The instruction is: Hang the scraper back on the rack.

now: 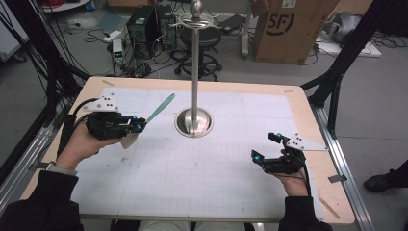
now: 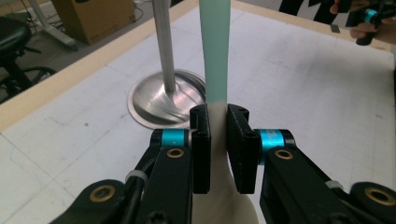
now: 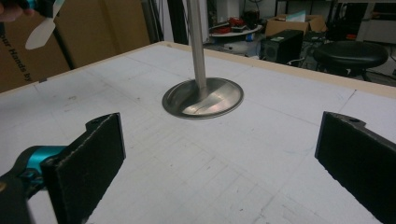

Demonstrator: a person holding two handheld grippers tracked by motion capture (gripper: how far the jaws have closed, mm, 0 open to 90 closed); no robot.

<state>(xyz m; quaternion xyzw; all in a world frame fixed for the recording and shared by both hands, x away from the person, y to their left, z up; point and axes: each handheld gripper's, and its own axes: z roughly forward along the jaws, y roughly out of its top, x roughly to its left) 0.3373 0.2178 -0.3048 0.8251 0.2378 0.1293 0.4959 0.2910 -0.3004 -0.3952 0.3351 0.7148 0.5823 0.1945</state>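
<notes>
Left gripper (image 2: pixel 218 140) clamped on my cream-bladed silicone spatula with pale-green handle (image 2: pixel 215 51), lifted off white gridded table mat (image 1: pixel 202 159), handle angled toward polished steel stand (image 1: pixel 194 72); right gripper (image 3: pixel 219 154) wide apart, nothing between jaws

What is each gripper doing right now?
Left gripper: closed on the spatula.
Right gripper: open, holding nothing.

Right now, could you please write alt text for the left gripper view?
The left gripper clamps a spatula at its cream neck, its mint-green handle pointing away from the camera. Behind it a steel stand rises from a round base on the white table mat.
</notes>
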